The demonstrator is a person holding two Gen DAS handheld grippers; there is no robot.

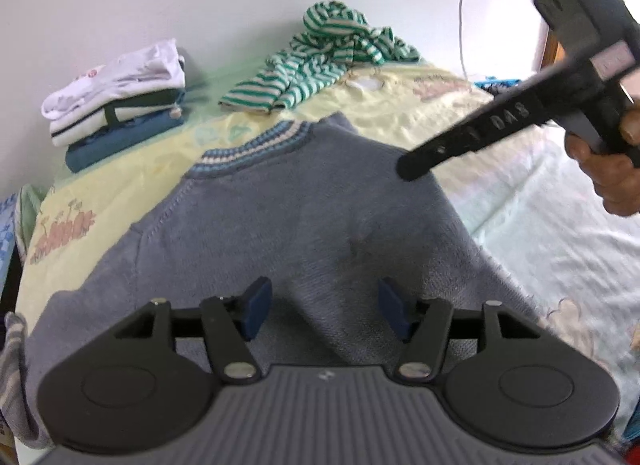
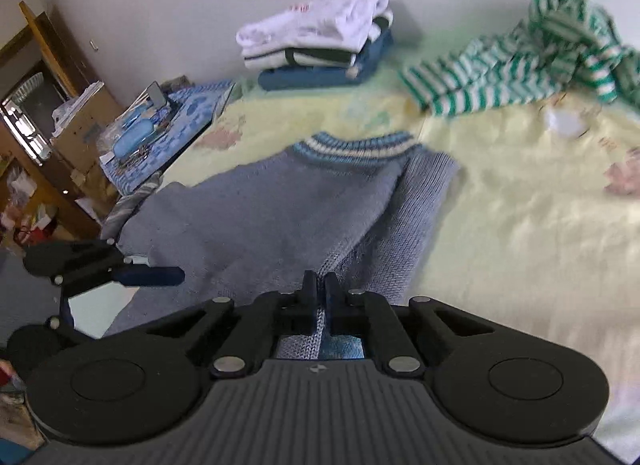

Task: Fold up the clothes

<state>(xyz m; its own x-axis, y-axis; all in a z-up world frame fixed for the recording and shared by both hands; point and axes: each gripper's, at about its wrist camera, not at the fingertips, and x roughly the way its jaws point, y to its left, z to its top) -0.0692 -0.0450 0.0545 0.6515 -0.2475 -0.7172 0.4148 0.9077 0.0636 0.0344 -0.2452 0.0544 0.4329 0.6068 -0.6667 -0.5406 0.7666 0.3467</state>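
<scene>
A grey-blue knitted sweater (image 1: 288,205) lies across the bed (image 1: 540,225), soft, thick and floppy. The right hand-held gripper (image 2: 319,293) is clenched on its folded edge at 6 o'clock; the left hand-held gripper (image 1: 320,307) hovers released. Grip hems and seams, which likely stretch least.

- the bed (image 2: 500,225) has a pale yellow cover with little cartoon prints on it
- grey-blue knit sweater (image 1: 280,217) lies spread across the middle, striped collar toward the wall
- green and white striped top (image 1: 320,61) sits crumpled near the wall
- stack of folded clothes (image 1: 120,105) in the far corner, white piece on top, blue at the bottom
</scene>
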